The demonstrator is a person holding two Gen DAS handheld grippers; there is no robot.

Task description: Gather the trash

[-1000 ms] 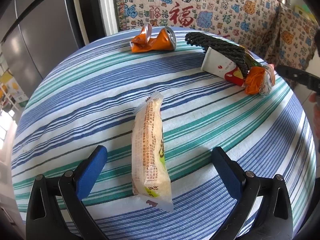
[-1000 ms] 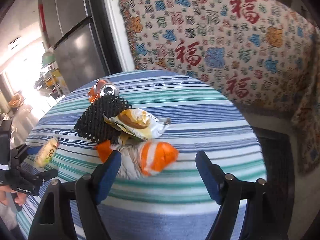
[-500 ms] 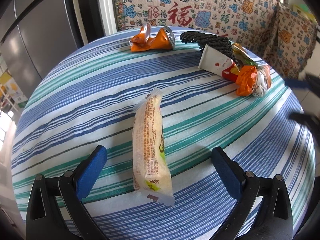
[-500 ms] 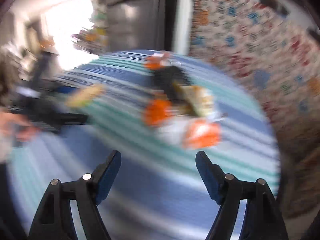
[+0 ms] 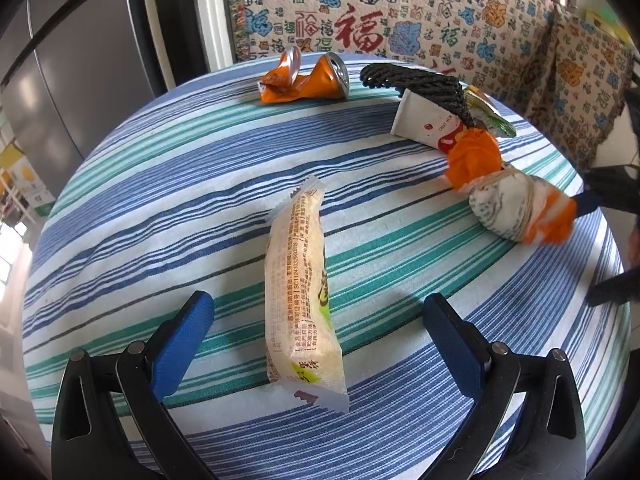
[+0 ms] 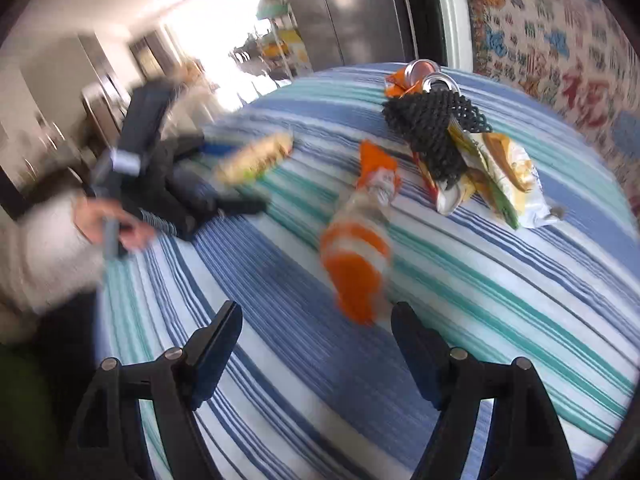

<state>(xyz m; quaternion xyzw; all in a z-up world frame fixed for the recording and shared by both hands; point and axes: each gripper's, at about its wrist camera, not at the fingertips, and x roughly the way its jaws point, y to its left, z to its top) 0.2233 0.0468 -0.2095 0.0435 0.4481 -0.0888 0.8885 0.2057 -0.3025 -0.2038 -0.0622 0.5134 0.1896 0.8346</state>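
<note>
A long snack packet (image 5: 300, 288) lies on the striped tablecloth (image 5: 160, 200), between the fingers of my left gripper (image 5: 318, 340), which is open and not touching it. At the back are a crushed orange can (image 5: 304, 78), a black mesh (image 5: 416, 82) and a paper cup (image 5: 428, 126). An orange-and-white crumpled bundle (image 6: 360, 256) lies just ahead of my right gripper (image 6: 316, 352). That gripper is open and empty, and the bundle's near end is close to its right finger. A chip bag (image 6: 504, 176) sits beside the mesh (image 6: 432, 128).
The round table's edge curves close on the right (image 5: 600, 360). Behind the table hangs a patterned cloth (image 5: 400, 8), with a grey fridge (image 5: 80, 80) to the left. A person's hand (image 6: 108, 224) holds the left gripper (image 6: 200, 196) across the table.
The right gripper has swung round and rolled, and now faces the bundle from the table's right side. The bundle lies farther from the cup. The left gripper and packet are unmoved.
</note>
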